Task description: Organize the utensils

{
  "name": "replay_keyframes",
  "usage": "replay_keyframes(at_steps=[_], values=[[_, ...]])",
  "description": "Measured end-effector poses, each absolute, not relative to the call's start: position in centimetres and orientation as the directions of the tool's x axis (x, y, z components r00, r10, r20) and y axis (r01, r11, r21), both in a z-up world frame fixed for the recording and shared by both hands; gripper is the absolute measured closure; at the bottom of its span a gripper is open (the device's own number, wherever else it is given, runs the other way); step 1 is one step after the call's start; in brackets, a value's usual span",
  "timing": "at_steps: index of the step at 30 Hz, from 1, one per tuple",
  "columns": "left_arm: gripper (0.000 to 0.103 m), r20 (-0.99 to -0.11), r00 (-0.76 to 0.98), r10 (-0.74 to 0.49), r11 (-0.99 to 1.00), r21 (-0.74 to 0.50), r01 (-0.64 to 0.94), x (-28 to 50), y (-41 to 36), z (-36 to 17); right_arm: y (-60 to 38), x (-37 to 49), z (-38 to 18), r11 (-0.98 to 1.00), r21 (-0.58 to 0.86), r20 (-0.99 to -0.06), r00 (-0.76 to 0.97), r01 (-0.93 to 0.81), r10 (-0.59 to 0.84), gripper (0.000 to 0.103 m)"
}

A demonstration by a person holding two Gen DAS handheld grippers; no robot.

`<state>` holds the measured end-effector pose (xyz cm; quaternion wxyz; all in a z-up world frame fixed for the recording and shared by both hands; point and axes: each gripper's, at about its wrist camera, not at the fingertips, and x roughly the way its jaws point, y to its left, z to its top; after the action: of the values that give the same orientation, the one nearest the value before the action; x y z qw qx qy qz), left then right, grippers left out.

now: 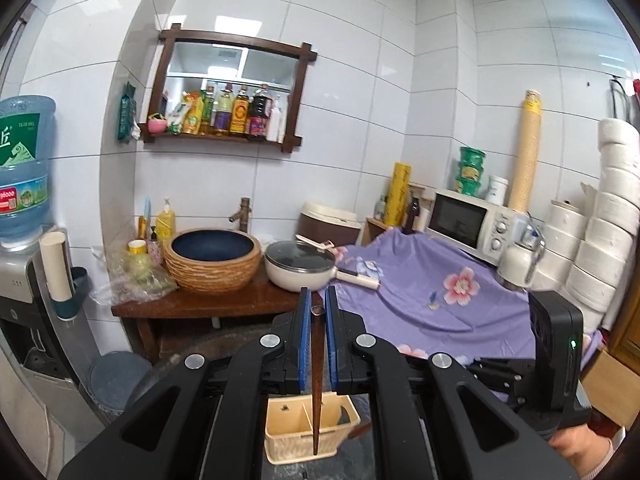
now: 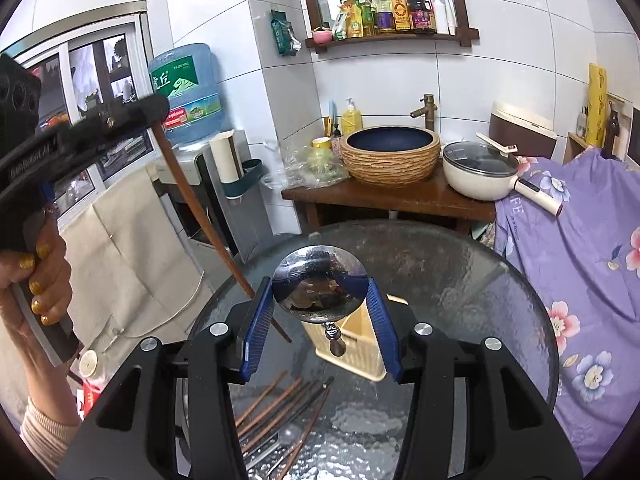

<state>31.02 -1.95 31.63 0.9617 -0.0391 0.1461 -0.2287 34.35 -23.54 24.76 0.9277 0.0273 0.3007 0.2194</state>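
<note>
My left gripper is shut on a brown wooden chopstick, which hangs point down above the cream utensil holder. From the right wrist view the same chopstick slants down from the left gripper, held in a hand at the left. My right gripper is shut on the bowl of a shiny metal spoon, its dark handle pointing down. The cream utensil holder stands on the round glass table just behind the spoon. Several loose chopsticks lie on the glass below.
Behind the table, a wooden stand carries a basin sink and a white lidded pan. A purple flowered cloth covers the surface at right. A water dispenser stands left. A microwave sits at the back right.
</note>
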Motion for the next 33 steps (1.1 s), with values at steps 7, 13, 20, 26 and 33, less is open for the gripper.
replay_keyframes(at_steps=[7,13,20,26,33], values=[[0.096,-0.287,0.86,-0.421,0.907,-0.164,0.389,35.3,-2.5,30.9,-23.3,38.0,23.7,0.921,0.178,-0.577,0.722,-0.345,0.382,0.055],[0.096,-0.296,0.866,-0.403,0.914,-0.166,0.369,37.7,-3.0,27.8,-22.9,39.8,21.5,0.927,0.179,-0.607,0.704,-0.33,0.368,0.055],[0.096,-0.329,0.863,-0.383,0.924,-0.148,0.353,38.8,-3.6,24.2,-22.7,41.2,18.3,0.933,0.179,-0.646,0.679,-0.311,0.35,0.055],[0.096,-0.384,0.844,-0.374,0.927,-0.15,0.343,39.7,-4.1,20.9,-22.3,42.0,15.3,0.939,0.164,-0.672,0.663,-0.301,0.33,0.055],[0.096,-0.425,0.829,-0.363,0.932,-0.168,0.322,40.5,-3.8,17.5,-22.1,42.6,12.4,0.943,0.157,-0.692,0.649,-0.292,0.316,0.055]])
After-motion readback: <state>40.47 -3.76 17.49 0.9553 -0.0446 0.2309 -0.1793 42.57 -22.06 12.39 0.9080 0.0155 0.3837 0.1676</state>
